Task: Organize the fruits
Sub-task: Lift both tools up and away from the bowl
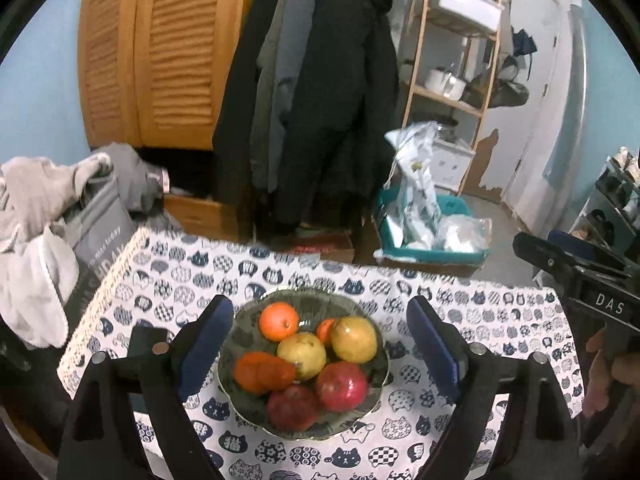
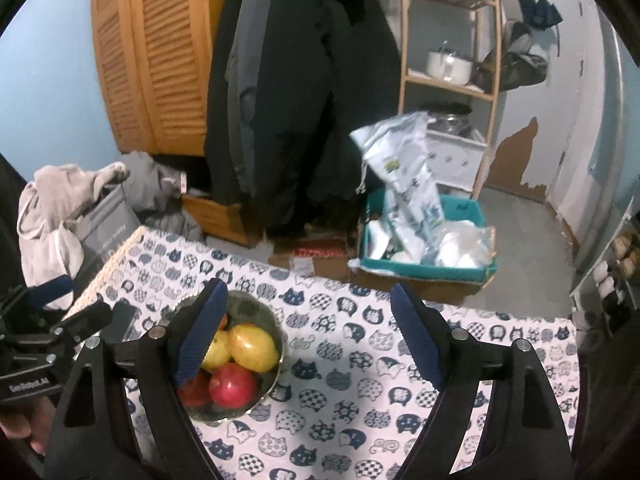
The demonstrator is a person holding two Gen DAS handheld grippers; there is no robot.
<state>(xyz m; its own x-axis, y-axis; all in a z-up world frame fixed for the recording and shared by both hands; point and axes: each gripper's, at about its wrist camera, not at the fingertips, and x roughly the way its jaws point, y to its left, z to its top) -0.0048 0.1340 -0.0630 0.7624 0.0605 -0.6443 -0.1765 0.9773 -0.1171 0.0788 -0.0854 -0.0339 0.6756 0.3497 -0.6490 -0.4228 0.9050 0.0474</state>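
A dark glass bowl (image 1: 385, 364) stands on the cat-print tablecloth (image 1: 480, 320) and holds several fruits: an orange (image 1: 279, 321), two yellow pears (image 1: 302, 355), flat orange fruits (image 1: 262, 372) and two red fruits (image 1: 342, 386). My left gripper (image 1: 320, 307) hangs above the bowl, open, with nothing between its blue pads. In the right wrist view the bowl (image 2: 281, 354) lies behind the left finger, showing a pear (image 2: 254, 347) and a red fruit (image 2: 233, 390). My right gripper (image 2: 309, 291) is open over bare cloth to the right of the bowl, holding nothing.
A pile of grey laundry (image 1: 36, 248) and a grey bag crowd the table's left edge. Beyond the far edge hang dark coats (image 1: 320, 100); a teal crate (image 1: 432, 252) with plastic bags sits on the floor by a wooden shelf (image 1: 452, 92). A hand holds each gripper handle.
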